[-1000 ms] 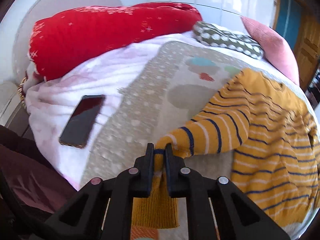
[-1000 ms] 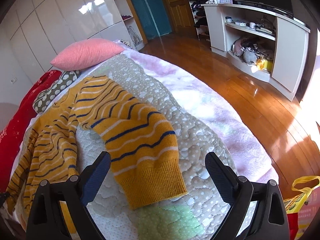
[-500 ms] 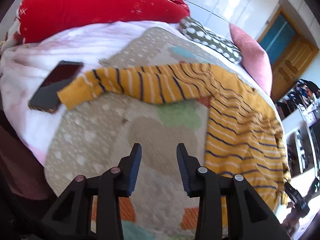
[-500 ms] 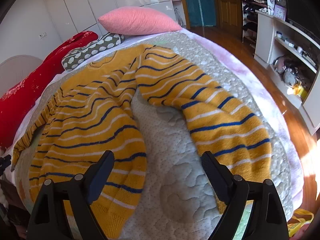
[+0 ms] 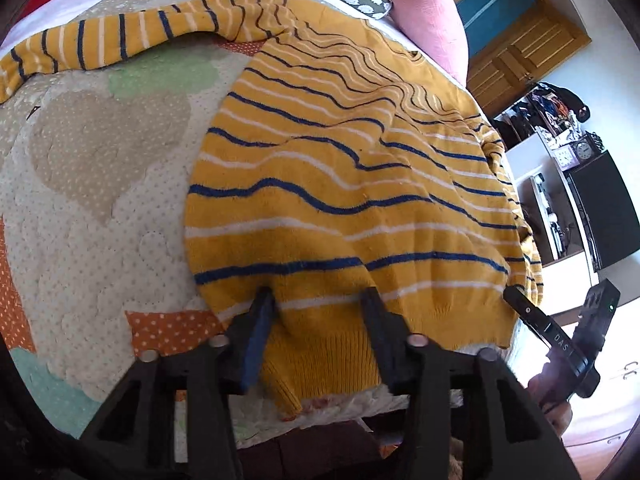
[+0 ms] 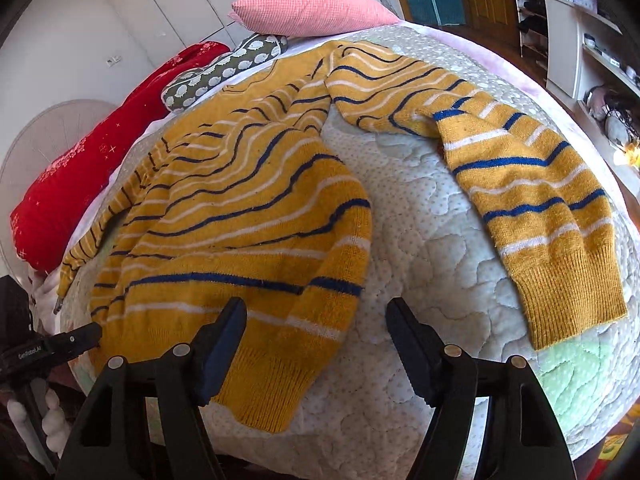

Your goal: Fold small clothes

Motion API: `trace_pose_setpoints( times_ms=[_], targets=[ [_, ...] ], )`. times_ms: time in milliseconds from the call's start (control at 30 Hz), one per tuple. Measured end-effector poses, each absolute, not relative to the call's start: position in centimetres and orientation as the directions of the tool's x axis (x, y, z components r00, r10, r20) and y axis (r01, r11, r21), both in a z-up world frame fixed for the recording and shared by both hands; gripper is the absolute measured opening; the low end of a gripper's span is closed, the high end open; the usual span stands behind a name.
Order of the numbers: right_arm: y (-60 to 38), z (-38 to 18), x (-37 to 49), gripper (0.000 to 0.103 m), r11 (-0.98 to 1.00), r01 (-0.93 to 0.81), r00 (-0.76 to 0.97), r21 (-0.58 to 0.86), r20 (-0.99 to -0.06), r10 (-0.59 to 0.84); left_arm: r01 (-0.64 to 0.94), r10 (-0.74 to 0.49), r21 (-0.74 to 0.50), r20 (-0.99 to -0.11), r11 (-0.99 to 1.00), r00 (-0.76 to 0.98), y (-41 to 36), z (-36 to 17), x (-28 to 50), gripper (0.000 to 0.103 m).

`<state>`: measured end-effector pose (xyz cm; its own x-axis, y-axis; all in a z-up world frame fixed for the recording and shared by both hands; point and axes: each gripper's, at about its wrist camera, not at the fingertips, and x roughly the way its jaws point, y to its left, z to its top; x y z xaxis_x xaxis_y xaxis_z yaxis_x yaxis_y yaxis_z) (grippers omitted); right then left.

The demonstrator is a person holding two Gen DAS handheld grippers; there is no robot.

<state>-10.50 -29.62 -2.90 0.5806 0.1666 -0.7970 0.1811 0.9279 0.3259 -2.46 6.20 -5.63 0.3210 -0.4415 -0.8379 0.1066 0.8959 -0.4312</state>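
A yellow knit sweater (image 5: 340,168) with blue and white stripes lies spread flat on the quilted bed cover, both sleeves stretched out to the sides. It also shows in the right wrist view (image 6: 248,200). My left gripper (image 5: 318,300) is open, its fingers straddling the ribbed hem at the sweater's left bottom corner. My right gripper (image 6: 316,312) is open over the hem's right bottom corner, one finger on the knit, the other over the quilt. The right sleeve (image 6: 532,208) ends near the bed's edge. The left sleeve (image 5: 100,36) runs off to the far left.
A dotted patchwork quilt (image 5: 92,184) covers the bed. A pink pillow (image 6: 312,10), a grey patterned cushion (image 6: 224,68) and a red blanket (image 6: 84,160) lie at the head. White shelving (image 6: 580,48) stands to the right. The other gripper shows at each view's edge (image 5: 560,336).
My left gripper let go of the left sleeve cuff, opened and moved down to the sweater's hem. My right gripper also moved in to the hem; the sleeves now lie spread out.
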Motion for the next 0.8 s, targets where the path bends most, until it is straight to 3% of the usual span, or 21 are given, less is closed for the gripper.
trace_pose_setpoints(
  times_ms=[33,67,100,167,300,433,533,600,633,700,767,800],
  targets=[
    [-29.3,-2.8,-10.2,0.056,0.933,0.179,0.583,0.313,-0.798,0.156,0.097,-0.415,-0.407,-0.851,0.908,0.321,6.2,-5.5,-2.2,0.009],
    [-29.1,-2.9,-10.0,0.028,0.937,0.174,0.58,0.302,-0.801,0.15,0.093,-0.423,-0.417,-0.847,0.904,0.323,6.4,-5.0,-2.2,0.008],
    [-29.0,-2.9,-9.8,0.009,0.934,0.159,0.574,0.321,-0.8,0.176,0.093,-0.421,-0.415,-0.844,0.905,0.331,6.6,-4.5,-2.4,0.006],
    [-29.3,-2.6,-10.0,0.007,0.909,0.15,0.578,0.388,-0.781,0.238,0.109,-0.385,-0.371,-0.852,0.922,0.355,7.3,-3.2,-3.2,0.006],
    [-29.4,-1.6,-11.9,0.006,0.878,0.091,0.561,0.469,-0.753,0.344,0.116,-0.322,-0.3,-0.866,0.947,0.382,8.8,-1.2,-5.2,0.0],
    [-29.5,-2.6,-14.3,0.005,0.882,0.097,0.519,0.461,-0.78,0.351,0.075,-0.235,-0.223,-0.896,0.972,0.377,10.5,-2.1,-5.9,0.001],
    [-31.0,-3.6,-15.1,0.006,0.862,0.129,0.507,0.49,-0.78,0.367,0.038,-0.294,-0.3,-0.89,0.953,0.349,12.2,-3.1,-5.8,0.001],
    [-34.1,-2.6,-15.9,0.01,0.825,0.212,0.563,0.523,-0.756,0.335,0.029,-0.319,-0.333,-0.87,0.943,0.375,13.0,-2.6,-5.9,0.008],
    [-36.2,-2.0,-16.4,0.015,0.805,0.267,0.602,0.53,-0.744,0.29,0.027,-0.319,-0.335,-0.864,0.942,0.389,13.1,-2.4,-5.9,0.011],
    [-40.1,-0.9,-17.6,0.043,0.757,0.38,0.662,0.531,-0.728,0.179,0.022,-0.333,-0.358,-0.844,0.934,0.42,13.3,-1.7,-5.7,0.026],
    [-42.9,-0.7,-19.0,0.054,0.714,0.484,0.675,0.506,-0.735,0.064,0.027,-0.346,-0.371,-0.833,0.928,0.431,13.1,-1.4,-5.5,0.028],
    [-43.8,-0.9,-19.5,0.054,0.699,0.512,0.671,0.5,-0.74,0.038,0.033,-0.351,-0.374,-0.83,0.927,0.433,12.8,-1.3,-5.3,0.029]
  ],
)
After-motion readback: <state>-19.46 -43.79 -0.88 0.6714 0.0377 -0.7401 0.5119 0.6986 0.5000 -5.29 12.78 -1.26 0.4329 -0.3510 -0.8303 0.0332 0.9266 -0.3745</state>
